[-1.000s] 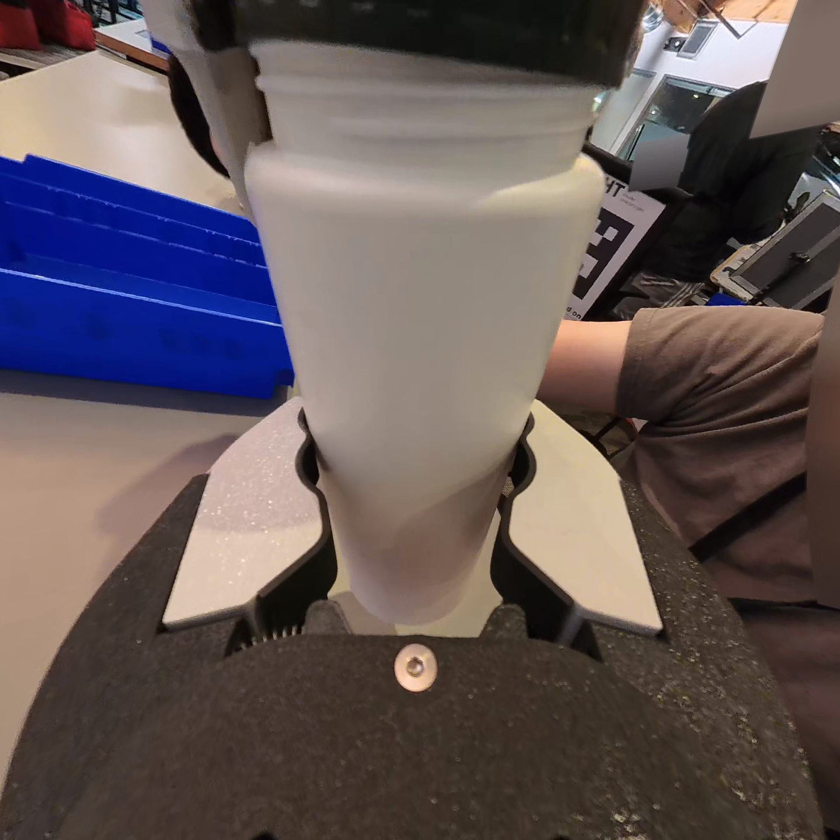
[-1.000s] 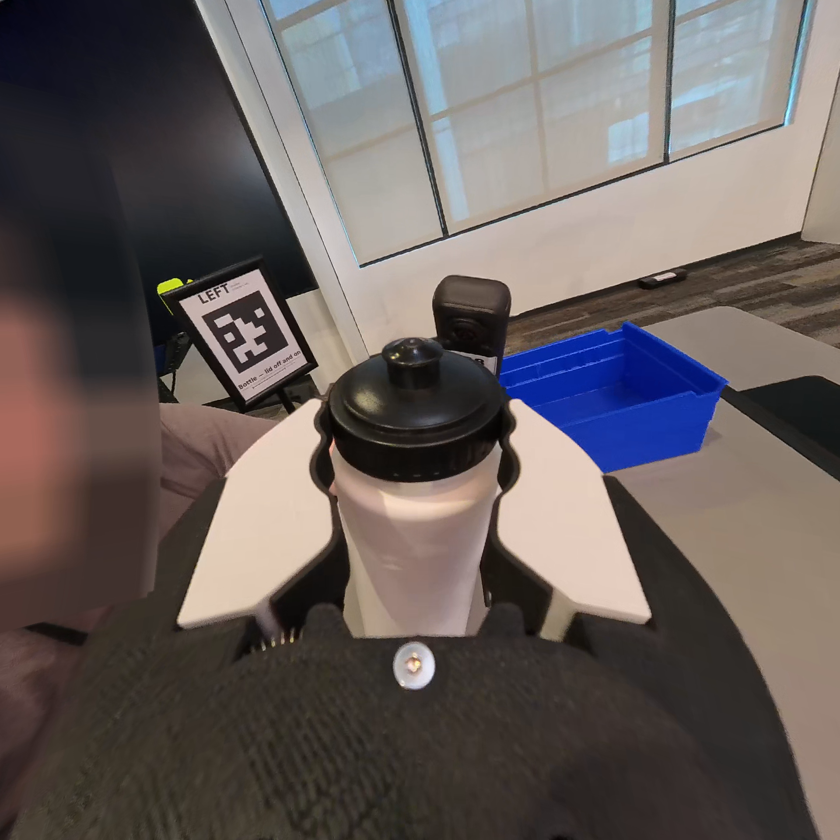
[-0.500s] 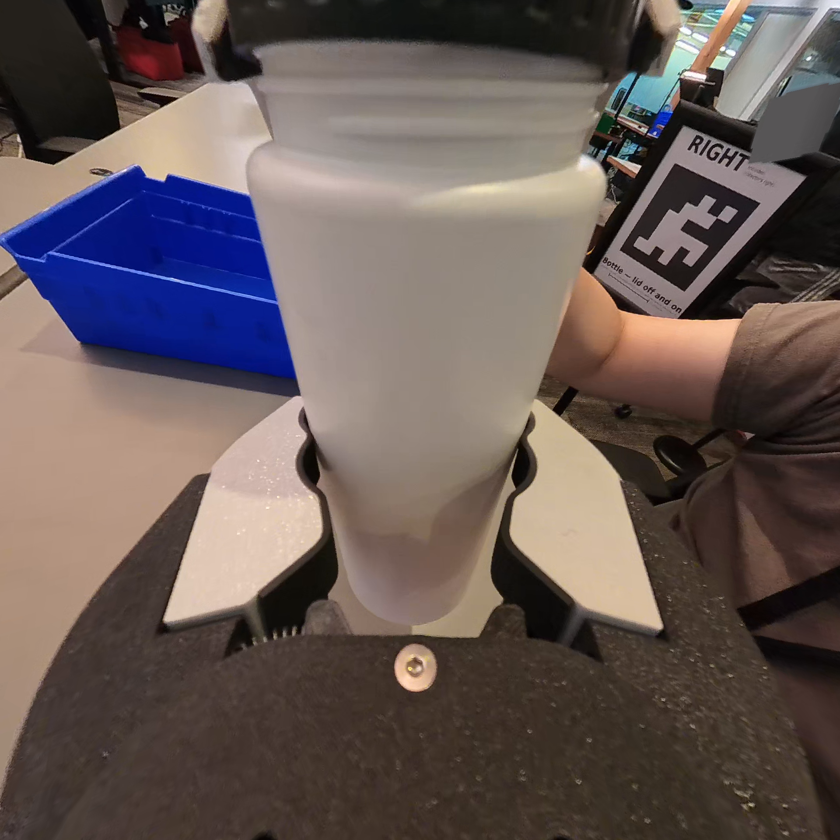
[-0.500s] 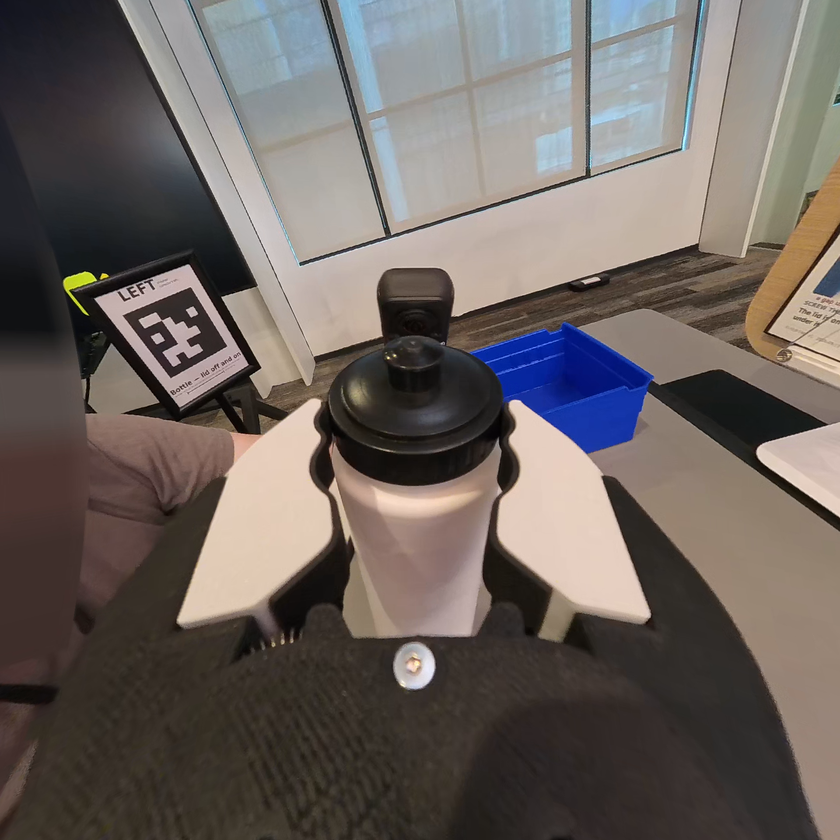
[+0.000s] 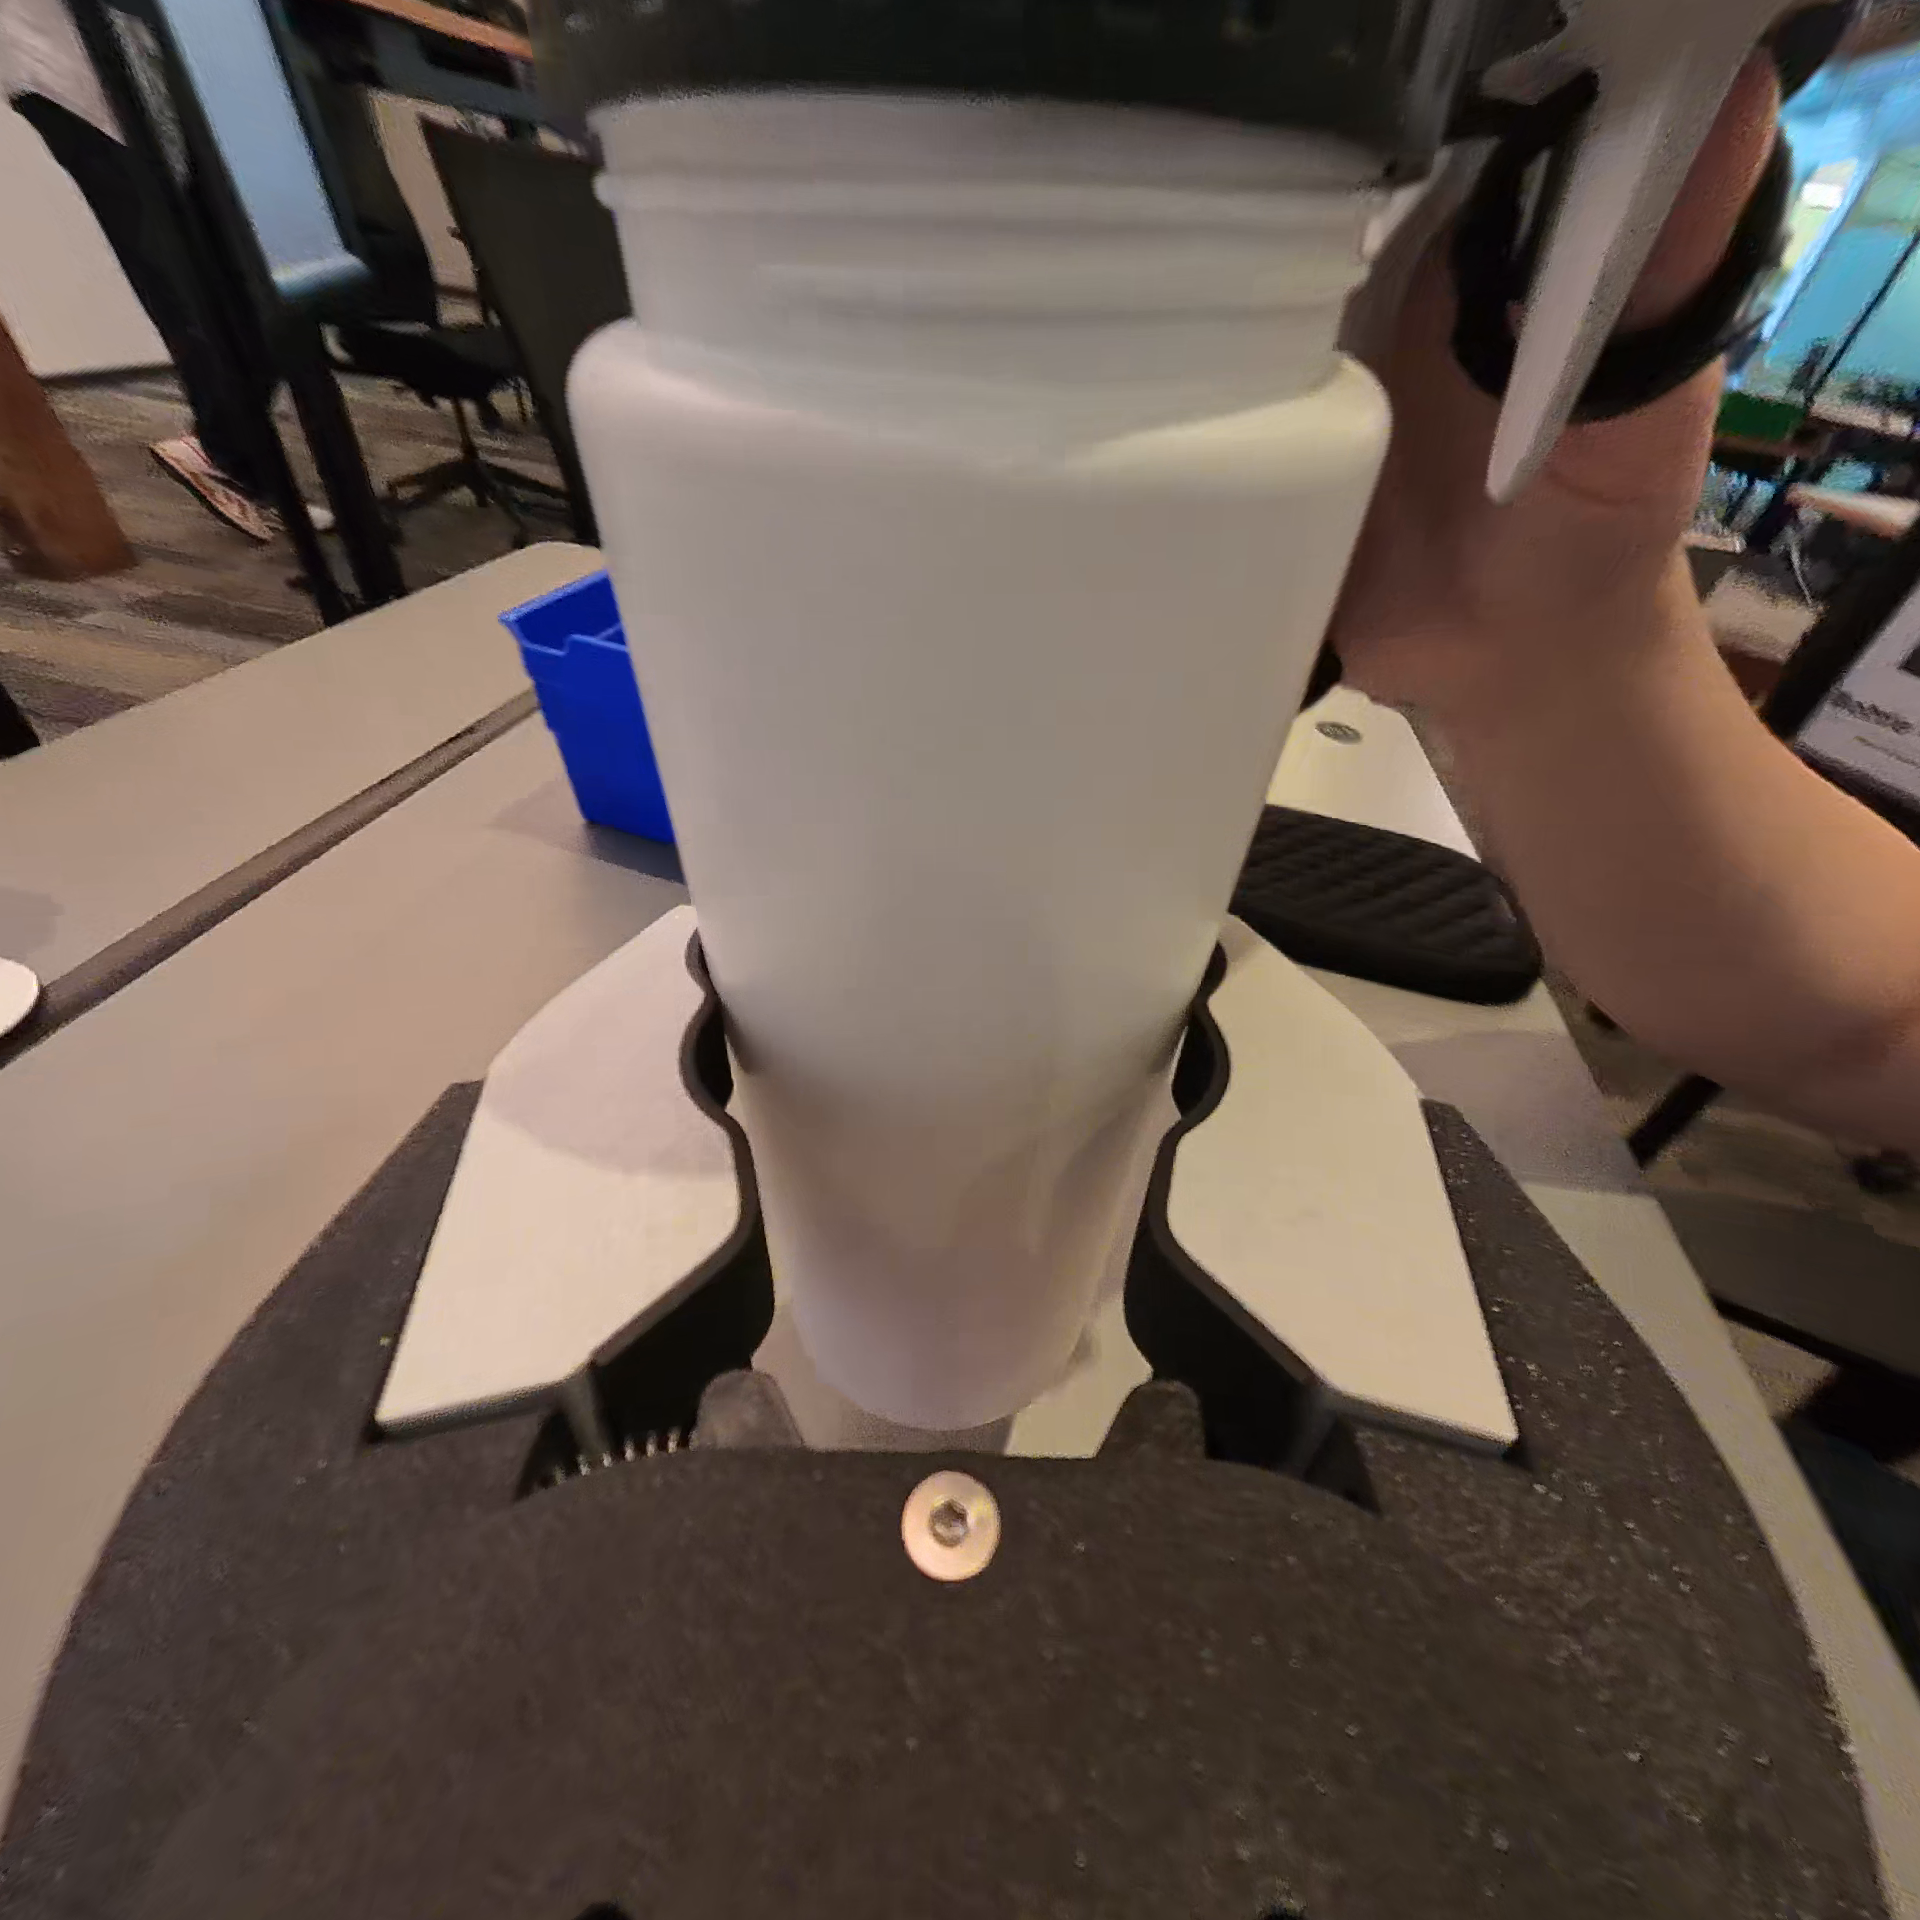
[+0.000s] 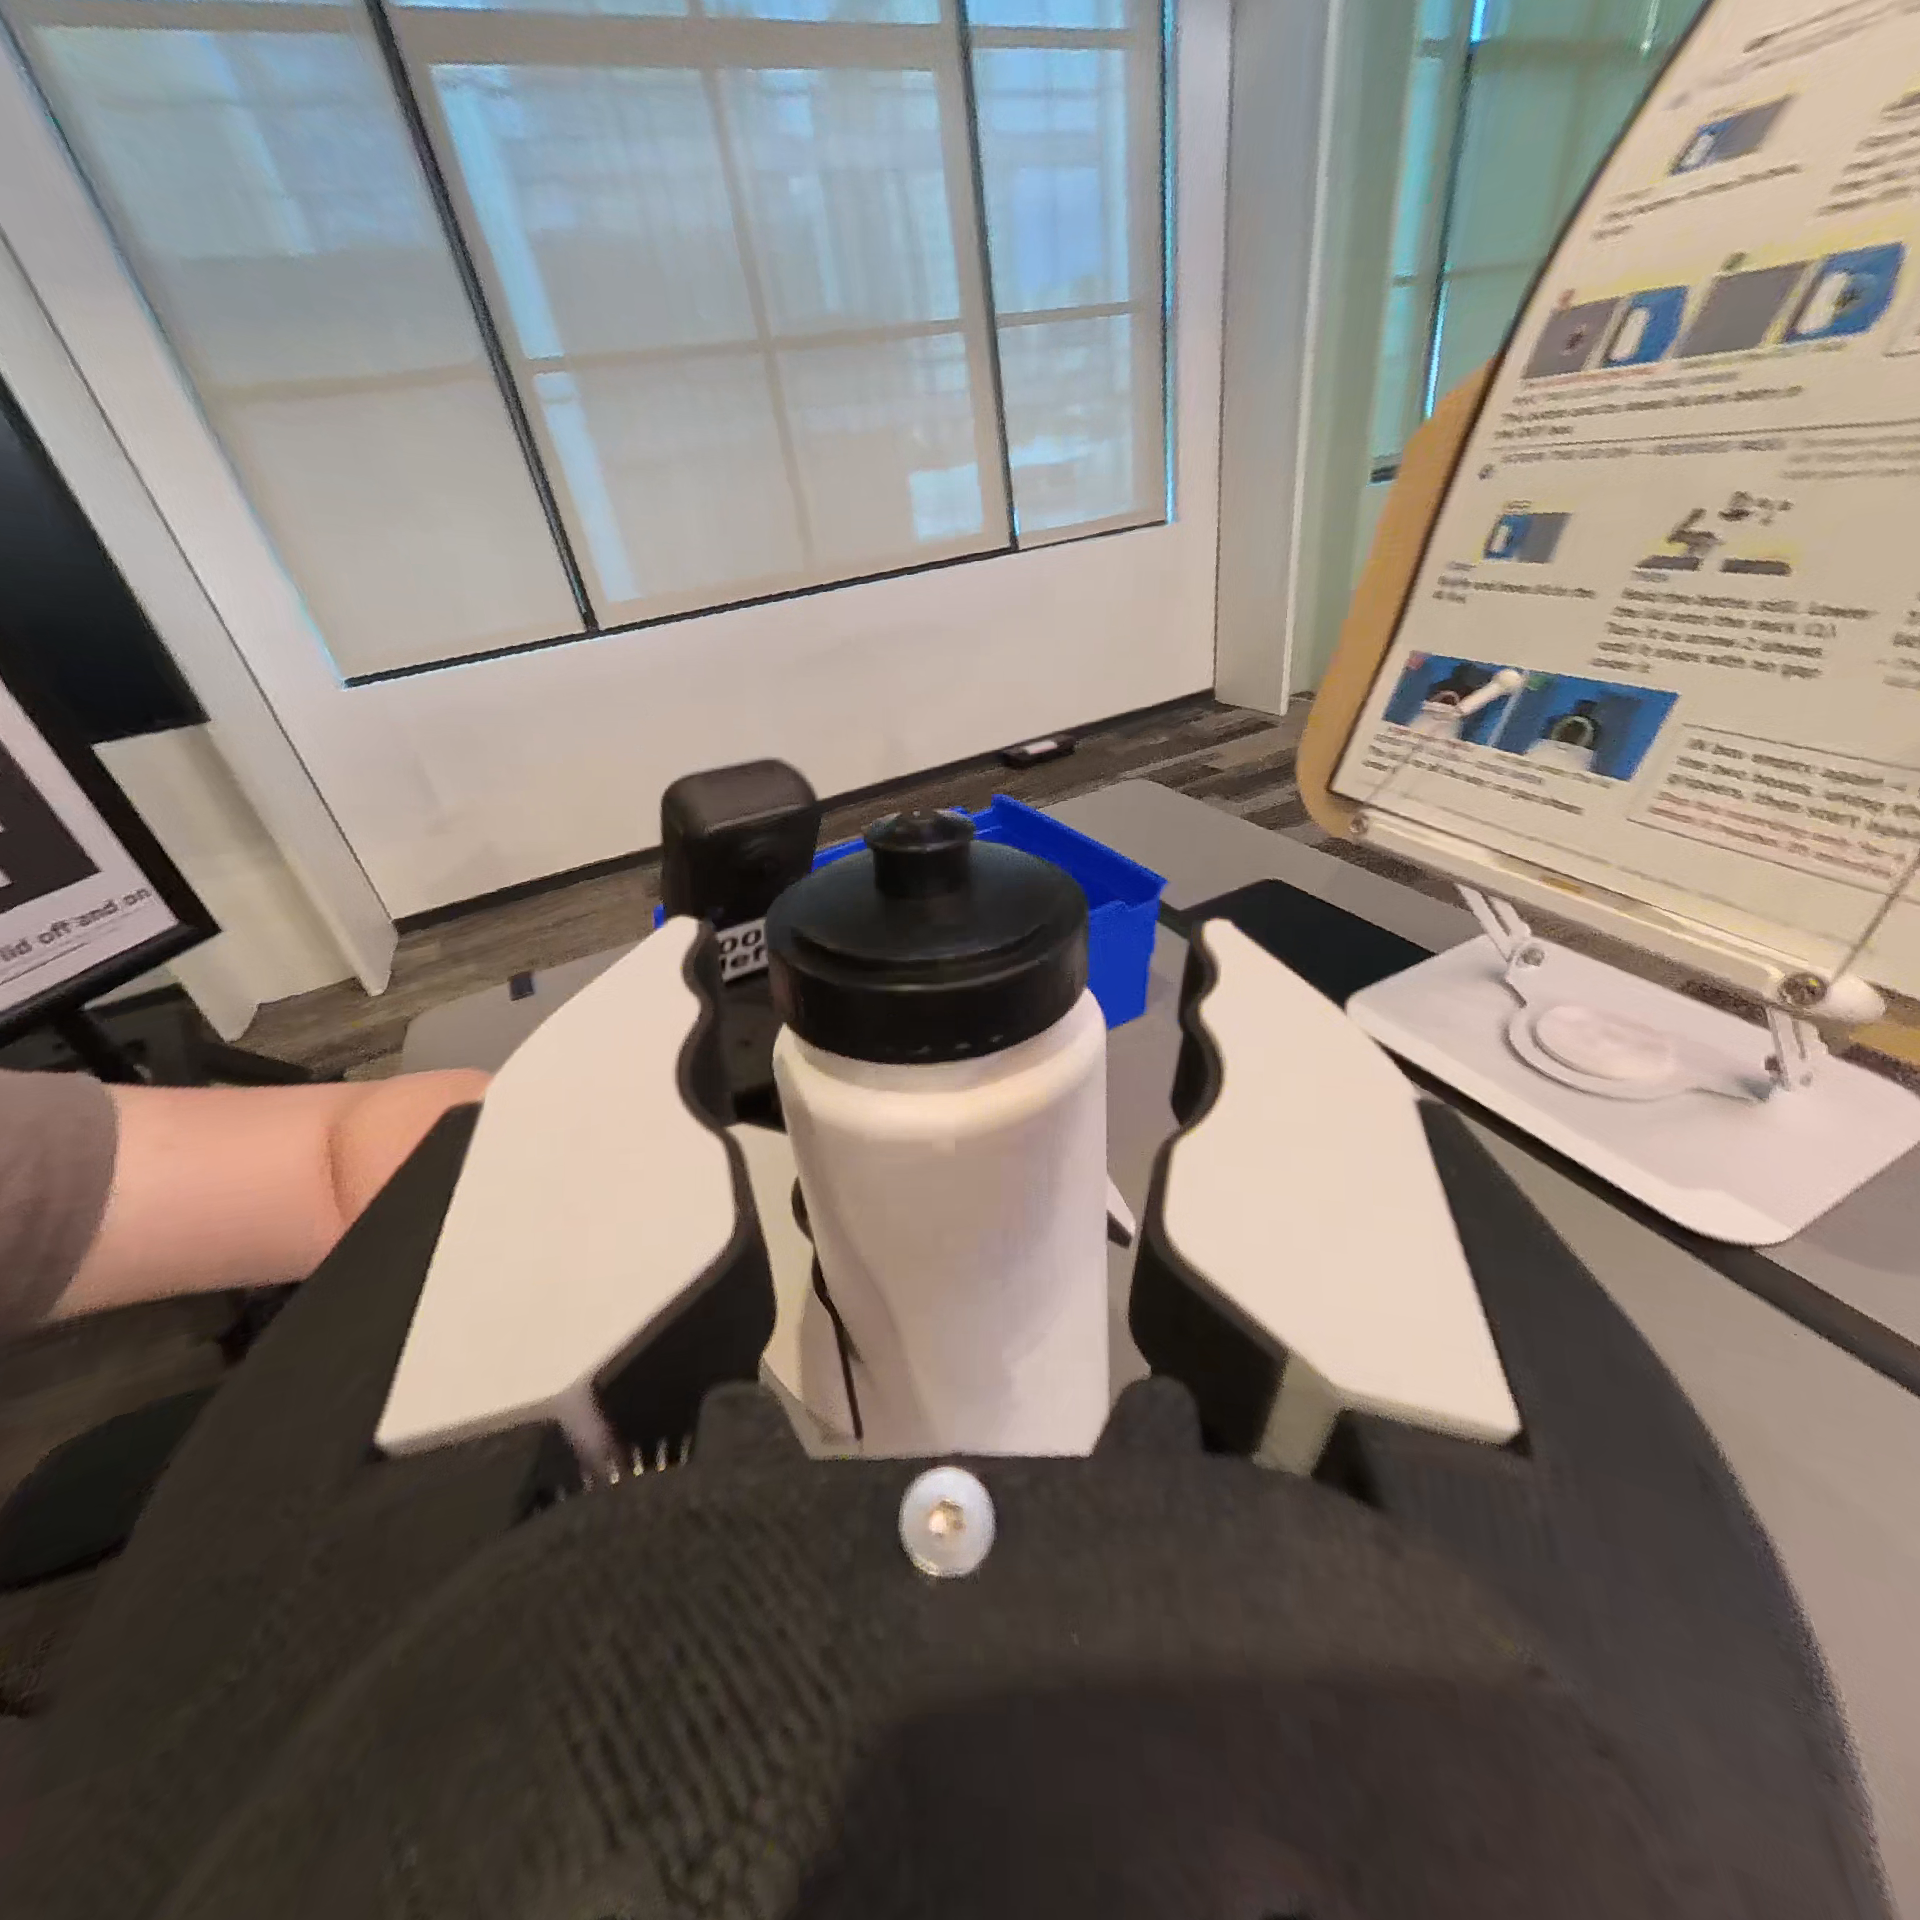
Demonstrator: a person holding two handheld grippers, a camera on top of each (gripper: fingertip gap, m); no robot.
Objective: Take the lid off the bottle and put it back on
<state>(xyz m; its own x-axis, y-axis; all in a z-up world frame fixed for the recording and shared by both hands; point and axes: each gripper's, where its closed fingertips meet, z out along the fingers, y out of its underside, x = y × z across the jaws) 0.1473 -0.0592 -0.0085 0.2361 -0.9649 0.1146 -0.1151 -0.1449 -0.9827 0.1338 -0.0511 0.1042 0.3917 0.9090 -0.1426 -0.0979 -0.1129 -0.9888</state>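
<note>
**A:** How do the jaws stand?

**B:** The left gripper (image 5: pixel 956 1049) is clamped on the lower body of the white bottle (image 5: pixel 966 748); both of its pale fingers (image 5: pixel 582 1226) press against the bottle's sides. The right gripper (image 6: pixel 940 1039) is spread wide, with a clear gap between each of its fingers (image 6: pixel 582 1174) and the bottle, so it grips nothing.

**A:** And the lid?

**B:** The black lid (image 6: pixel 928 961) sits on top of the bottle, its spout pointing up. In the left wrist view only its lower edge shows at the top of the picture, with bare white threads of the neck visible under it. Whether it is screwed fully down I cannot tell.

**A:** Where is the bottle itself?

**B:** Upright between the left gripper's fingers, held above the grey table (image 5: pixel 260 935). In the right wrist view it stands between the right gripper's spread fingers, touching neither.

**A:** What lies around the bottle?

**B:** Behind it a blue bin (image 6: pixel 1101 914) rests on the table, partly hidden by the bottle. Just left of the lid in the right wrist view is a small black camera (image 6: pixel 738 842). To the bottle's right, a sheet of printed instructions (image 6: pixel 1683 468) leans on a white stand (image 6: pixel 1621 1101). To its left a person's bare forearm (image 6: pixel 260 1195) reaches in, and farther left stands a black-framed sign (image 6: pixel 73 862). Beyond everything is a large window (image 6: pixel 644 312).

**A:** Anything more in the left wrist view?

**B:** A hand (image 5: pixel 1538 582) beside the bottle's shoulder, and a black pad (image 5: pixel 1382 914) on the table beneath it.
</note>
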